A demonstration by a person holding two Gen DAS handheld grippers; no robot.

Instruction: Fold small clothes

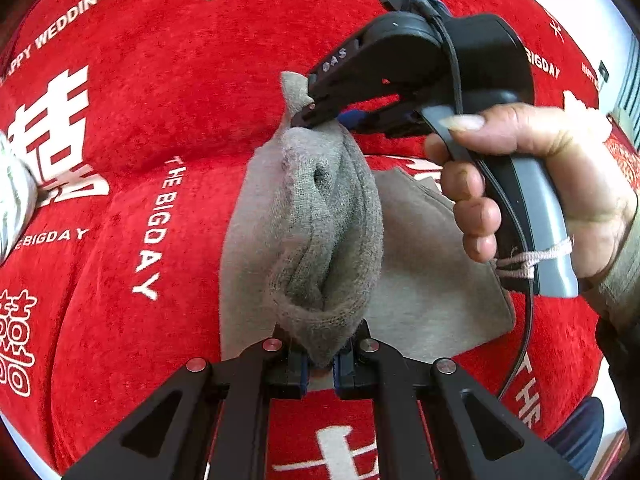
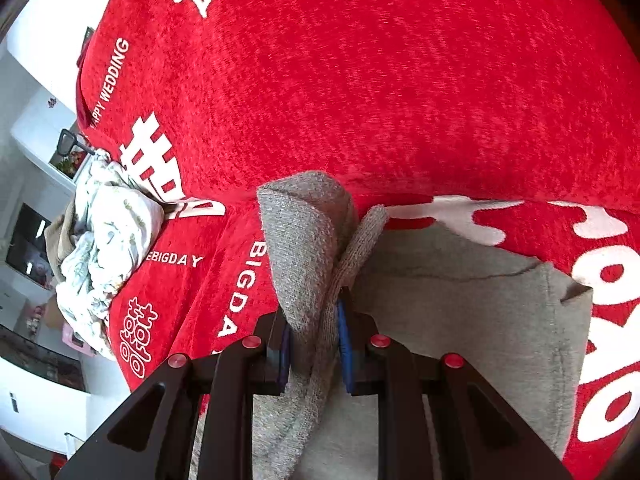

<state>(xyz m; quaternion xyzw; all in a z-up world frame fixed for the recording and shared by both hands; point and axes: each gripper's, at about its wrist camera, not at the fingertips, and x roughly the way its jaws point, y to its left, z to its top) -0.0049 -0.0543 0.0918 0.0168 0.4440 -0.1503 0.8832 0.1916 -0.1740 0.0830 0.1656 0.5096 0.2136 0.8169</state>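
Note:
A small grey garment (image 1: 420,264) lies on the red cloth (image 1: 160,80). Its thick ribbed edge (image 1: 320,216) is lifted off the flat part and hangs stretched between both grippers. At the bottom of the left wrist view my left gripper (image 1: 320,364) is shut on the near end of that edge. My right gripper (image 1: 308,114), held by a hand (image 1: 540,184), pinches the far end. In the right wrist view the right gripper (image 2: 314,344) has its blue pads closed on the bunched grey edge (image 2: 308,248), and the flat grey garment (image 2: 480,300) spreads to the right below it.
A crumpled bundle of white patterned cloth (image 2: 104,248) sits at the left side of the red cloth (image 2: 400,80), and shows at the left rim (image 1: 12,200) of the left wrist view. Beyond the cloth's left edge are white furniture and shelves (image 2: 32,128).

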